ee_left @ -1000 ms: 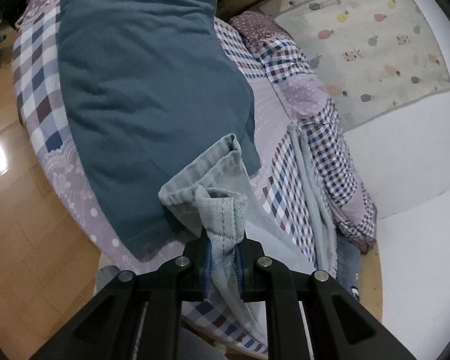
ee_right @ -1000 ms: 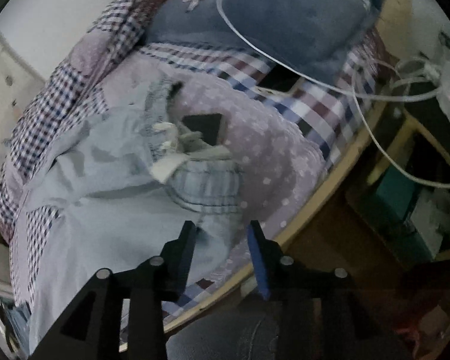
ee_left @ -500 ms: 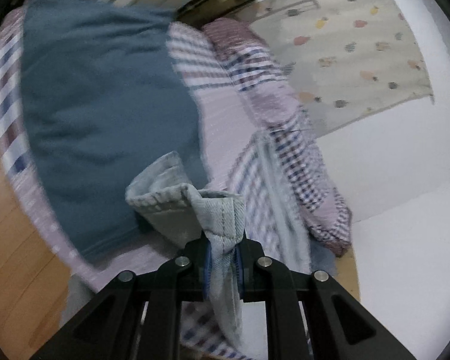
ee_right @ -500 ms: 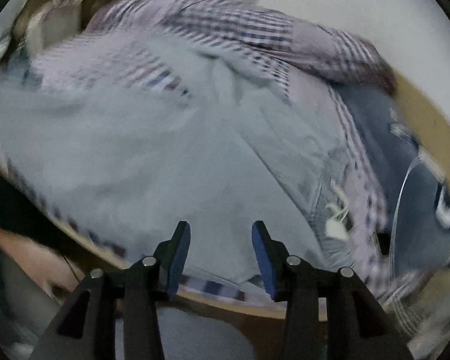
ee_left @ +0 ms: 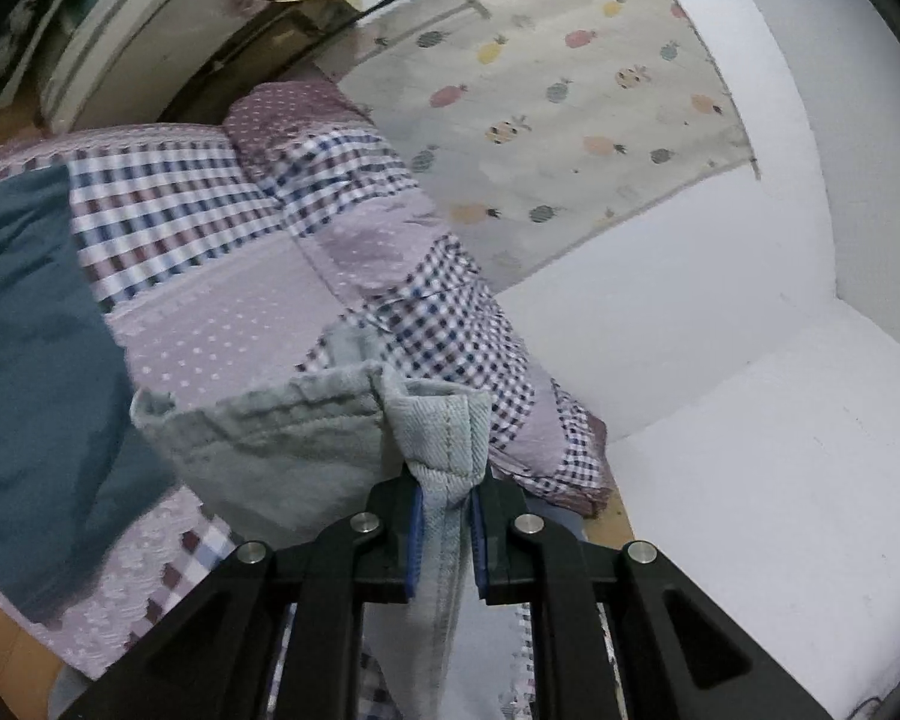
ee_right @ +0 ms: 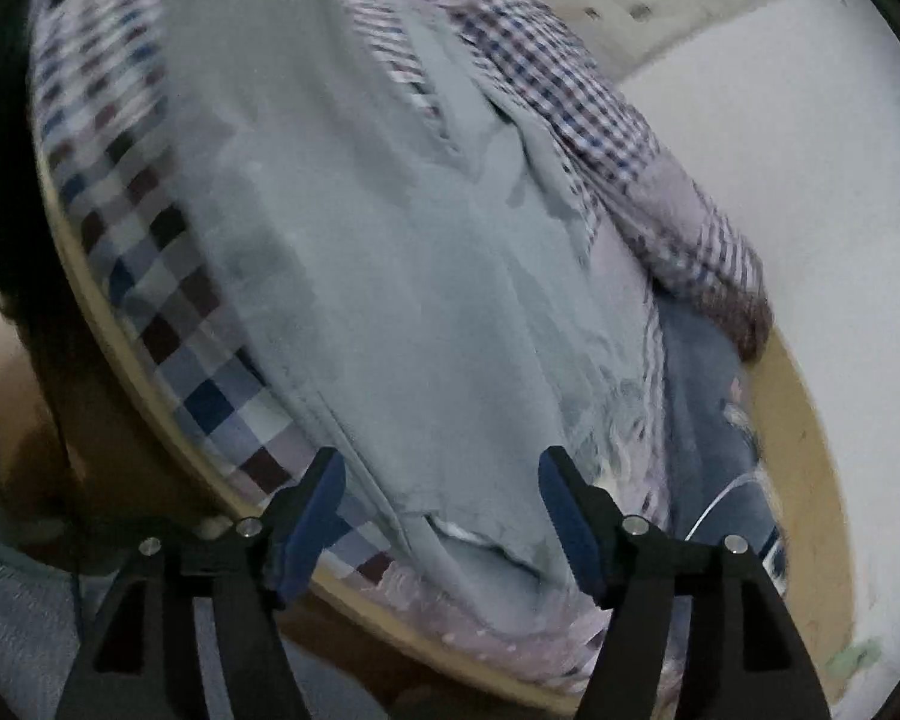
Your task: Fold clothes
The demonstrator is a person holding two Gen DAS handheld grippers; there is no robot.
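Two tools are in my view. My left tool (ee_left: 444,531) is clamped on a bunched hem of the pale blue denim garment (ee_left: 306,444), its blue-padded fingers (ee_left: 415,540) pressed against the fabric on both sides; the hem stands up just ahead of the tips and the cloth falls away below them. My right tool (ee_right: 441,516) is spread wide and grips nothing; the same pale blue denim garment (ee_right: 402,276) lies spread directly ahead of and beneath its tips, on the bed with the purple and checked patchwork cover (ee_right: 150,276). Ahead and to the left of my left tool lies a dark teal pillow (ee_left: 24,348); ahead and to the right rises a white wall (ee_left: 720,360) with a pineapple-print cloth (ee_left: 570,120).
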